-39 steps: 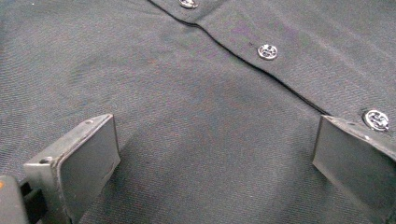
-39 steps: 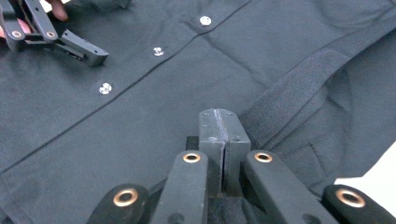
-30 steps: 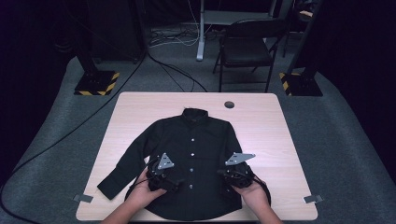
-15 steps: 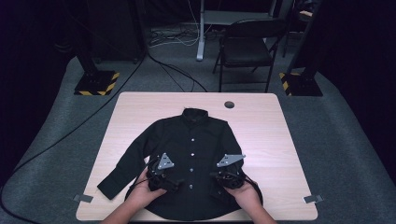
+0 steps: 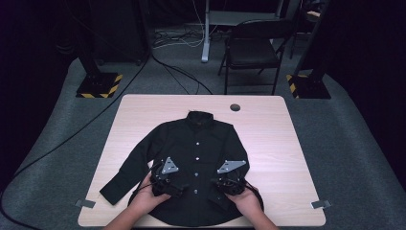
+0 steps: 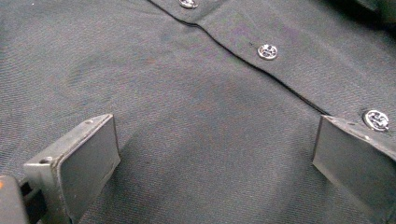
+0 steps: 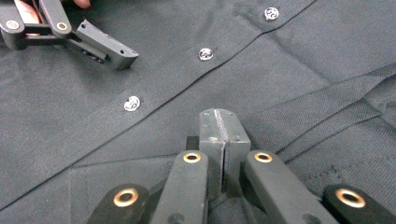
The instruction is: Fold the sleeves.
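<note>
High view: the shirt (image 5: 191, 163) is lying buttoned on the table (image 5: 277, 143), both grippers resting over its lower front.

Left gripper view: the left gripper (image 6: 210, 154) is standing wide, cloth beneath, a button (image 6: 376, 119) by one jaw.

Right gripper view: the right gripper (image 7: 224, 122) is sitting closed, seemingly empty, over a fold. The soft, light fabric should pinch best at hem or seam. No writing is showing.

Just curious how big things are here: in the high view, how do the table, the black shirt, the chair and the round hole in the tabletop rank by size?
1. table
2. black shirt
3. chair, though it stands farther back, so this is unsure
4. round hole
</note>
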`<state>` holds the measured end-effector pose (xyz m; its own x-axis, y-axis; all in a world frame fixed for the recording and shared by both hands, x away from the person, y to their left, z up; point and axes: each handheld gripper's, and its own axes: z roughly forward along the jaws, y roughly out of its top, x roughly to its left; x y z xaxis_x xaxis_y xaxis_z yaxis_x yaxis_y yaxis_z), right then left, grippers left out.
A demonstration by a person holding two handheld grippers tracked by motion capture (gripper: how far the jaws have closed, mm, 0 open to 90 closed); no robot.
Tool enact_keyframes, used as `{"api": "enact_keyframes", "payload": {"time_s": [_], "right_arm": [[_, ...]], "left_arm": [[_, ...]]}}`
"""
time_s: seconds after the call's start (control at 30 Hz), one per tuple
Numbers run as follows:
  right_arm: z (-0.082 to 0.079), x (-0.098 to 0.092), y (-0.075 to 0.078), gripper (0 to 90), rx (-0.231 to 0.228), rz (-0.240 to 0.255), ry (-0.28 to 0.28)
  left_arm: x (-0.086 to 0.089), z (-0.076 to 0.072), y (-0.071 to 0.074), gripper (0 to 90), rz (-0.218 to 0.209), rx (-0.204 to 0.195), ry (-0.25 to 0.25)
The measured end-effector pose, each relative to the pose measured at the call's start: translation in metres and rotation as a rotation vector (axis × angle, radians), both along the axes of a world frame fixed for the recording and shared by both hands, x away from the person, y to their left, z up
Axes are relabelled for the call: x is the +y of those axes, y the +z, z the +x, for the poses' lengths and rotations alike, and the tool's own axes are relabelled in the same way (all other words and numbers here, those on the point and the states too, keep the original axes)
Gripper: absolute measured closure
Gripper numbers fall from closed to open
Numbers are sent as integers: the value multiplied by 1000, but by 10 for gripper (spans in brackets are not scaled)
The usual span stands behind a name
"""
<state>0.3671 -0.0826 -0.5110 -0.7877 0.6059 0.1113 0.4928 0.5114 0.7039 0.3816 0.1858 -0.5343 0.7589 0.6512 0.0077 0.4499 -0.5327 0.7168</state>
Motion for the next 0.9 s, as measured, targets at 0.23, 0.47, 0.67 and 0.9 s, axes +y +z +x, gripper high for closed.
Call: {"api": "enact_keyframes", "payload": {"time_s": [0.23,0.47,0.67,0.9], "right_arm": [[2,3,-5,897,6,14,4],[0,9,-11,784,-17,-2,21],[-2,12,-13,672,-36,6,30],[-5,16,-13,556,-45,-6,58]], "left_arm": [[0,0,0,4,-1,0,0],[1,-1,0,12,-5,-3,-1],[5,0,1,58,-10,-15,-11],[10,0,2,90,-24,-8,-27]]}}
